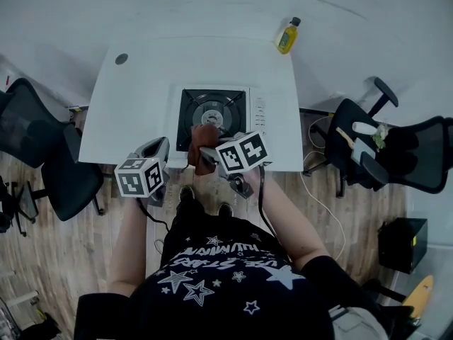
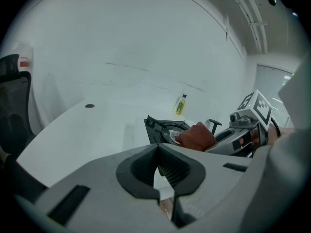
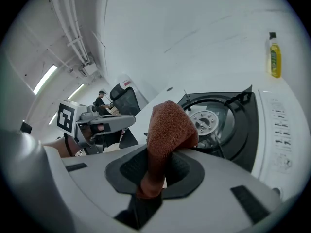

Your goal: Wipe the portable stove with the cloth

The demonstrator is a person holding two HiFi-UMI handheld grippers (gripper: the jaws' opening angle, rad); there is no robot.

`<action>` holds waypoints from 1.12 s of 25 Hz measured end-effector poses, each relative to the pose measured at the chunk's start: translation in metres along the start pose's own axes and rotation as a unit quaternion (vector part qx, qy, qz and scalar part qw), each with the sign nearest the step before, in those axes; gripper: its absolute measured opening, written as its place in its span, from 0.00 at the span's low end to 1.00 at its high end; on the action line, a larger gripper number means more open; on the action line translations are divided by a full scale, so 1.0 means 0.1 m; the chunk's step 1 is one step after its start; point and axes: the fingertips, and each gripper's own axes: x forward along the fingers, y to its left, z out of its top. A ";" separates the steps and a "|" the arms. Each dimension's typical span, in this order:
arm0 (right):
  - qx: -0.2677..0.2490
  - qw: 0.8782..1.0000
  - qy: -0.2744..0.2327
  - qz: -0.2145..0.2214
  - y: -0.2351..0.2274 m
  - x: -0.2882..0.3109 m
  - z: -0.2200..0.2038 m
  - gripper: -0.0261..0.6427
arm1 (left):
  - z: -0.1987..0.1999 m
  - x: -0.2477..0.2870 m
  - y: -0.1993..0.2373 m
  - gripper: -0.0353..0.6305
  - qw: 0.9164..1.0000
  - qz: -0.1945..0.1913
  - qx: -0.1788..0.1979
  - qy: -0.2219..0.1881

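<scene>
The portable stove point(image 1: 212, 110) sits mid-table, with a black burner top and a white control strip on its right. My right gripper point(image 1: 205, 151) is over the stove's near edge, shut on a rust-brown cloth point(image 1: 204, 139) that bunches up between its jaws. In the right gripper view the cloth point(image 3: 167, 125) stands up in front of the burner point(image 3: 214, 122). My left gripper point(image 1: 157, 150) hovers at the table's front edge just left of the stove, its jaws closed together with nothing in them point(image 2: 157, 146). From the left gripper view the cloth point(image 2: 197, 136) hides part of the stove point(image 2: 163, 128).
A yellow bottle point(image 1: 287, 36) stands at the table's far right corner. A round cable hole point(image 1: 122, 59) is at the far left of the white table point(image 1: 141, 105). Black office chairs stand left point(image 1: 42, 154) and right point(image 1: 382, 147) of the table.
</scene>
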 end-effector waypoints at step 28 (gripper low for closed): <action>0.062 0.996 -0.057 -0.025 -0.76 -0.89 -0.17 0.15 | 0.09 0.56 -0.78 0.06 0.999 -0.045 0.024 0.006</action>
